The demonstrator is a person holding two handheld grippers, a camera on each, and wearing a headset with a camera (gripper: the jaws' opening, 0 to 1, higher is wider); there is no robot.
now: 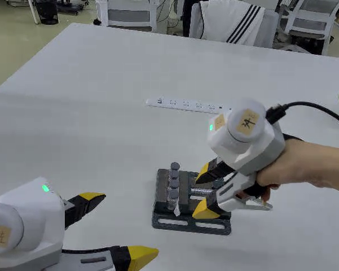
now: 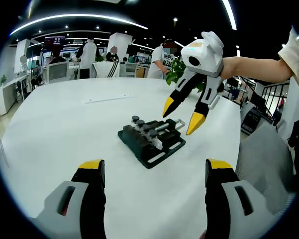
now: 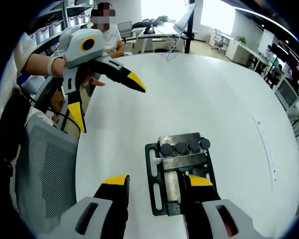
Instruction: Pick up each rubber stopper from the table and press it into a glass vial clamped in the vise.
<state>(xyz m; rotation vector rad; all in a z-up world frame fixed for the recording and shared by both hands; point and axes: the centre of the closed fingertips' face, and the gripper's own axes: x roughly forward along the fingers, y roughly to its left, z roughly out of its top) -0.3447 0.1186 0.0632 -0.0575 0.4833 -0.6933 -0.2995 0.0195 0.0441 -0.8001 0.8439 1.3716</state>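
Stoppers (image 1: 175, 166) cap the four vials (image 1: 172, 195) clamped in the vise (image 1: 183, 221) on the bench (image 1: 101, 113). Right gripper (image 1: 203, 192) hovers just over it, fingers apart and empty; left gripper (image 1: 121, 224), also spread and empty, is well clear.

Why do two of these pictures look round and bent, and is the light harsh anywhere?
Head view: undistorted, soft even light, the power strip straight, only a faint shadow at the vise. Left gripper view: the fisheye curves the table edge and the ceiling light strips into arcs. Right gripper view: same bending, the windows washed out white.
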